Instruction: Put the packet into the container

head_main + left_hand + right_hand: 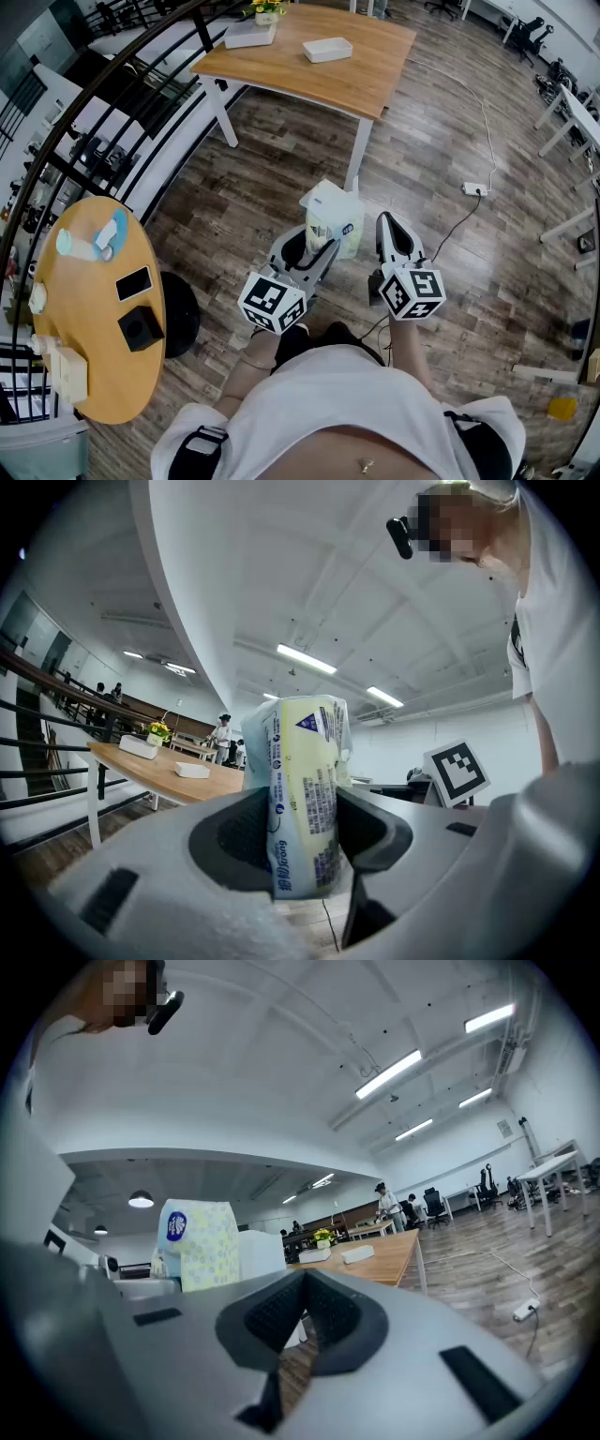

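A pale yellow-and-white packet (333, 220) is upright between the pads of my left gripper (314, 246), which is shut on it in front of the person's body. In the left gripper view the packet (305, 789) fills the gap between the jaws of the left gripper (302, 834). My right gripper (388, 228) is just to the right of the packet, shut with nothing in it. In the right gripper view the tips of the right gripper (302, 1309) meet, and the packet (197, 1241) shows to the left. A shallow white container (327, 49) lies on the wooden table (366, 80) ahead.
A white box with flowers (249, 35) stands at the table's far left. A round wooden side table (94, 309) at the left holds a phone (134, 283), a black box and a bottle. A dark railing (112, 103) curves past it. A power strip (474, 188) and cable lie on the floor.
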`<state>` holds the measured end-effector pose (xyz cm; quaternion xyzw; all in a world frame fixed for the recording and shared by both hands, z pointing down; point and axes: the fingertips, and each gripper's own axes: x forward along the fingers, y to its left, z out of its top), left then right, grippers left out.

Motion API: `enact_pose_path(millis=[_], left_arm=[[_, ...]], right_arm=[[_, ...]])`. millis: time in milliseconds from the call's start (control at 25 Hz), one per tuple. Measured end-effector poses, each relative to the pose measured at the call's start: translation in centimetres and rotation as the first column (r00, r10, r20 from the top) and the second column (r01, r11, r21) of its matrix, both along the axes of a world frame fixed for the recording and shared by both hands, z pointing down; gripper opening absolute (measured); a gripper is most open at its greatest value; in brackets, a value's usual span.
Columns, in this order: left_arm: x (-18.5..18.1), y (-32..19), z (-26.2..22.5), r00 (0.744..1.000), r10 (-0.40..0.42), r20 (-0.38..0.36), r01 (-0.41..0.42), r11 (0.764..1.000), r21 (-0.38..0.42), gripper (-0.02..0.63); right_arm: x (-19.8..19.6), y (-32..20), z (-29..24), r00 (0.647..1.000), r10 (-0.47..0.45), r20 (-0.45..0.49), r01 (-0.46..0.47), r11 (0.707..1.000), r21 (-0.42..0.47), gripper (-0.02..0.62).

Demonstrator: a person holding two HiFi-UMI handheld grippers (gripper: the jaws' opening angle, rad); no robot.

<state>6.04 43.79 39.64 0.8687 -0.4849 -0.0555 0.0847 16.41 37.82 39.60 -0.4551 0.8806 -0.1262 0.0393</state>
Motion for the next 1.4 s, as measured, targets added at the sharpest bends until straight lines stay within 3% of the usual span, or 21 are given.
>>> enact_pose_path(millis=[480,1400], left_arm=[[1.1,1.0,0.3,1.0,0.005,-0.001,-0.005,1.0,-0.003,0.195],[7.2,1.3,1.4,0.999,-0.032,-0.01,0.032,0.999,0.007,0.195]], right_arm=[[0.8,1.4,0.0,0.999,-0.004,0.041,0.005,1.0,-0.002,0.011],[6.8,1.5,0.8,0.997,0.003,0.073,-0.004,1.0,0.015,0.012]])
